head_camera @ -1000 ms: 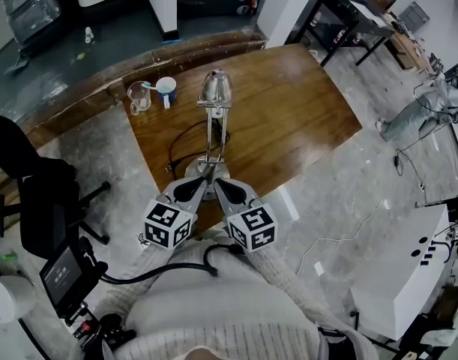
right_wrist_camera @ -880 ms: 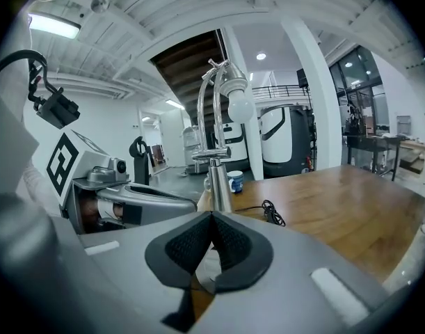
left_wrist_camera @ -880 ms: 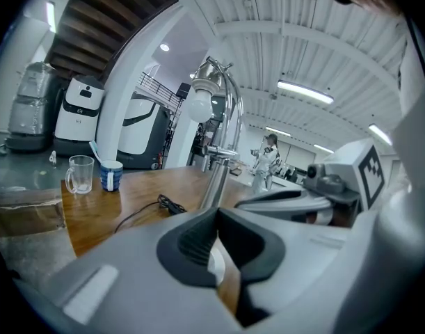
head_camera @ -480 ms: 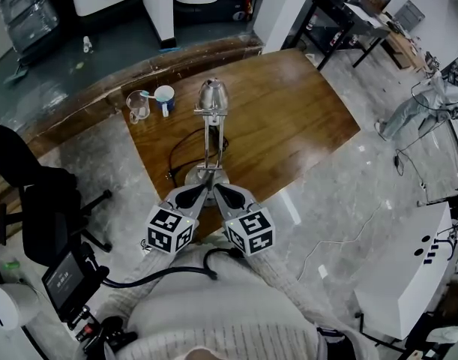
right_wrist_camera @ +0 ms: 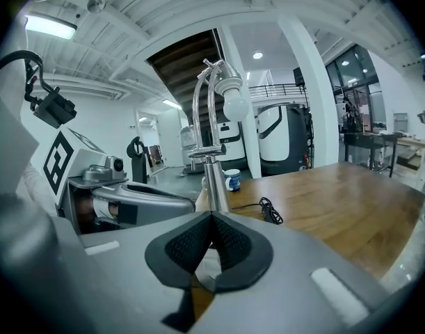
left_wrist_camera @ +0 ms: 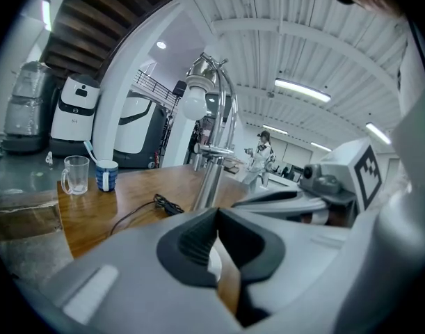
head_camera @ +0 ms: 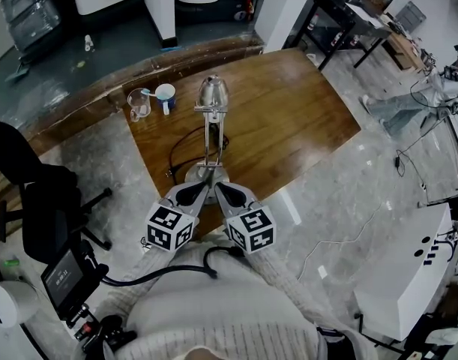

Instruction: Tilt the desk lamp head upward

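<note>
- Desk lamp [head_camera: 211, 137] of polished metal stands on the wooden table [head_camera: 303, 118], close to the edge nearest to the person. It has a round flat base [head_camera: 206, 174], a straight upright stem and a bell-shaped lamp head [head_camera: 213, 91].
- From above, the head view gives only the shiny back of the lamp head. The two gripper views look from low down and show a round white bulb [left_wrist_camera: 193, 101] inside it, facing downward.
- The table top is brown wood with a clear grain and a glossy finish; the floor [head_camera: 341, 201] around it is grey stone with pale veins.
- A black cable [head_camera: 181, 139] lies in loops on the wood, just left of the stem in the head view.
- At the far left corner of the table a clear glass mug [head_camera: 139, 101] with a handle stands just beside a blue-and-white cup [head_camera: 166, 94] — both well apart from the base.
- The left gripper [head_camera: 204, 188] and the right gripper [head_camera: 218, 188] lie side by side, with their tips near the base; whether they touch it, I cannot tell.
- In the left gripper view the black ribbed pads [left_wrist_camera: 195, 241] meet, with nothing between them — the right gripper view shows the same for its own jaws.
- Each gripper view also shows the other gripper's smooth grey shell beside it.
</note>
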